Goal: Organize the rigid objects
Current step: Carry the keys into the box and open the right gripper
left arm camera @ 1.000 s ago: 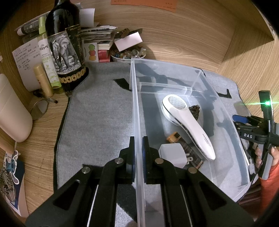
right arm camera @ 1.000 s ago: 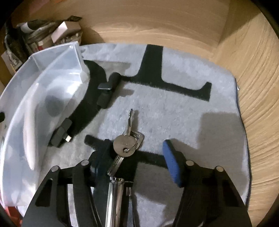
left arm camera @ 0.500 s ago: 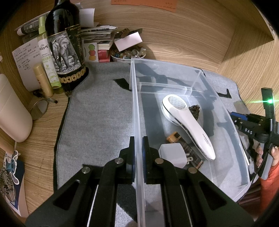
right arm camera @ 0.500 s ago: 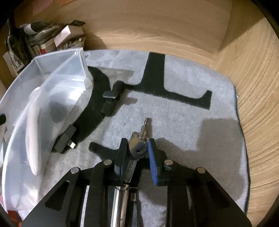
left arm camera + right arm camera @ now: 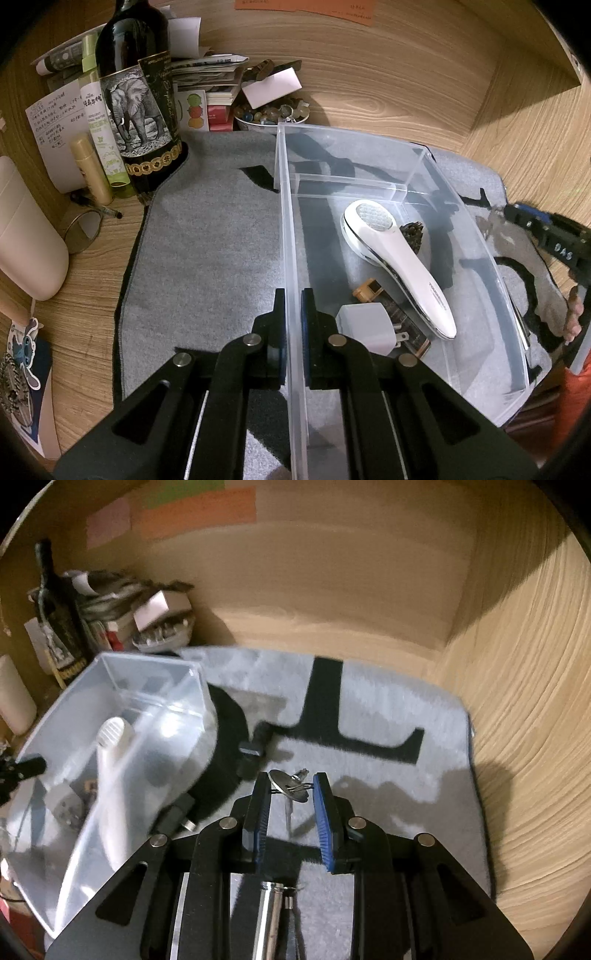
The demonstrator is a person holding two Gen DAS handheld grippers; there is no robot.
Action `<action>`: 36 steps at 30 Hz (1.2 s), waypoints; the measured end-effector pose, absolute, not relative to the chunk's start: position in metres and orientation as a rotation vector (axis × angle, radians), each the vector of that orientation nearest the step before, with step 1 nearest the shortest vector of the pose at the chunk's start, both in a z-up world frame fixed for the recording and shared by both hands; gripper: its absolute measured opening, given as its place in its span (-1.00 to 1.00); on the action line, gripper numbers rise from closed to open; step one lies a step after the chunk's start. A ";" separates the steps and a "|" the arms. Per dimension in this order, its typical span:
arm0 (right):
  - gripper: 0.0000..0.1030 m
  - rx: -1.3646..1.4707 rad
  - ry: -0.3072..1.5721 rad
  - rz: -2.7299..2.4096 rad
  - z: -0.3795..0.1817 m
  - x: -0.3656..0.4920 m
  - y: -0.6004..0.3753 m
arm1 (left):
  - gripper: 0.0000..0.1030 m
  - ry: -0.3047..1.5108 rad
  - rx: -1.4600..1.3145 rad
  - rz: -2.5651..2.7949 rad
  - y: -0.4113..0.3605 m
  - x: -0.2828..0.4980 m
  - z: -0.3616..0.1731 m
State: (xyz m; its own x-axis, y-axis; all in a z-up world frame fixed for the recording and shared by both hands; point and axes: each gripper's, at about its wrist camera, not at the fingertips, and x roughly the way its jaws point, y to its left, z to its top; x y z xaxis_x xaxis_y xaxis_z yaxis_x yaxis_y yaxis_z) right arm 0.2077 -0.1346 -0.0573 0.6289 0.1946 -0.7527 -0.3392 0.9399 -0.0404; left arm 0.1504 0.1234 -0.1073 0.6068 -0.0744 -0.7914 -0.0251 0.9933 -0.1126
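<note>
**Right wrist view: keys lifted, bin partly filled**

Right wrist view shows my right hand-held gripper (image 5: 291, 786) clamped on a bunch of keys (image 5: 289, 783), with the coin-like fob pinched between the blue pads and one key blade hanging below. They appear clear of the grey mat (image 5: 388, 716), though motion blur makes it hard to be sure.

From the left wrist view, my left hand-held gripper (image 5: 292, 306) is closed on the near wall of the clear plastic bin (image 5: 480, 236), one finger outside and one inside, which I judge is steadying it.

Done so far, as I read it: the bin already holds a white handheld device (image 5: 395, 258), a white charger plug (image 5: 365, 326), a dark lump (image 5: 413, 236) beside the device's head, and a small brown-and-dark item (image 5: 388, 306) lying partly under the device.

Left to do, by my estimate: the keys need carrying leftward and dropping into the bin. Two small black items remain on the mat beside the bin's outer wall, a black clip-like piece (image 5: 251, 751) and a black USB-style adapter (image 5: 179, 812). I cannot tell exactly what either is.

Clutter on the table behind the mat, including the wine bottle (image 5: 136, 92), looks outside the job. I would call the work a little past halfway.
</note>
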 end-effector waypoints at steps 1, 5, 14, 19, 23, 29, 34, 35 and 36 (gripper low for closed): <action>-0.59 -0.184 0.828 0.312 -0.054 0.207 -0.133 | -0.90 0.919 -0.117 -0.028 0.123 0.150 -0.107; -0.59 -0.178 0.784 0.338 -0.040 0.203 -0.126 | -0.89 0.918 -0.115 -0.029 0.124 0.150 -0.107; -0.59 -0.181 0.686 0.425 -0.007 0.186 -0.098 | -0.90 0.918 -0.116 -0.028 0.124 0.150 -0.108; -0.59 -0.187 0.657 0.484 0.000 0.179 -0.079 | -0.90 0.918 -0.115 -0.028 0.124 0.150 -0.108; -0.59 -0.192 0.657 0.536 -0.002 0.173 -0.065 | -0.90 0.918 -0.114 -0.028 0.124 0.150 -0.108; -0.59 -0.206 0.691 0.606 -0.015 0.166 -0.044 | -0.90 0.918 -0.113 -0.028 0.124 0.150 -0.108; -0.59 -0.245 0.755 0.655 -0.035 0.162 -0.027 | -0.90 0.918 -0.114 -0.028 0.124 0.150 -0.108; -0.59 -0.253 0.763 0.658 -0.037 0.161 -0.025 | -0.90 0.917 -0.115 -0.028 0.124 0.150 -0.108; -0.59 -0.261 0.775 0.664 -0.042 0.161 -0.022 | -0.90 0.917 -0.115 -0.028 0.124 0.150 -0.108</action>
State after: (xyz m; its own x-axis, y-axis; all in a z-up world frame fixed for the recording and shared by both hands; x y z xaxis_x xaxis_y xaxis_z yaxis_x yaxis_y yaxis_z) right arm 0.1609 -0.0224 -0.0417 0.5254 0.4557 -0.7185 -0.6399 0.7682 0.0193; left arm 0.1500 0.1235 -0.1076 0.6082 -0.0730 -0.7904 -0.0253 0.9935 -0.1112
